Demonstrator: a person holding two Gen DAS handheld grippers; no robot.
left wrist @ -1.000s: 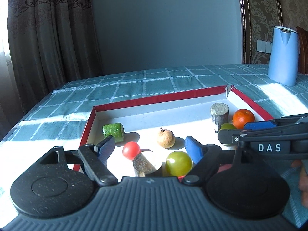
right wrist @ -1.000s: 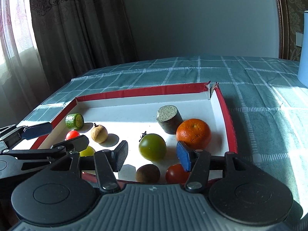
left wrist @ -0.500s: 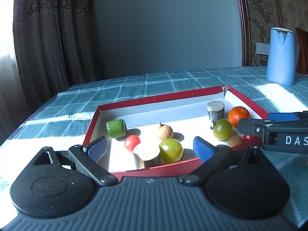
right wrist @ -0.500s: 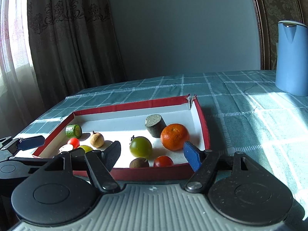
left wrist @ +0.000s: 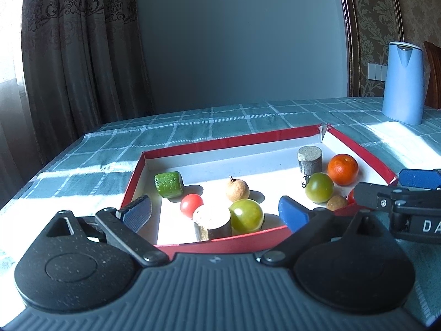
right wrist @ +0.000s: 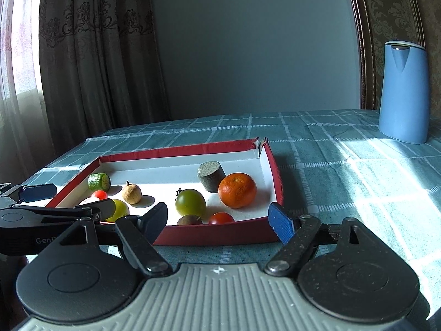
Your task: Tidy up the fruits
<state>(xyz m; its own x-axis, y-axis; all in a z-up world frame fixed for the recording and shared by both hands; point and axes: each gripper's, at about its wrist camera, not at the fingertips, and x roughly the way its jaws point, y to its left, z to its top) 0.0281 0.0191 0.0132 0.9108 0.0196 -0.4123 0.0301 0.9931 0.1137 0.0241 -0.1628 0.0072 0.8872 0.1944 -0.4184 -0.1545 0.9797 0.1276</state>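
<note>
One blue kettle [right wrist: 403, 93] far right, well apart from tray [right wrist: 276, 176].

tablecloth [right wrist: 344, 171]: woven cloth, matt | tray [right wrist: 220, 235]: cardboard, matt | kettle [right wrist: 403, 93]: smooth plastic | orange [right wrist: 237, 190]: dimpled, glossy

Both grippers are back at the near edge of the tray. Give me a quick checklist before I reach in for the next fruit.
1. Left gripper holds nothing, jaws opening: ok.
2. Right gripper holds nothing, jaws opening: ok.
3. All fruit inside the tray: ok.
4. Orange free to grasp, clear of the green tomato: ok.
5. Grippers apart from each other: ok.
6. Where each fruit should go: cannot tell.
</note>
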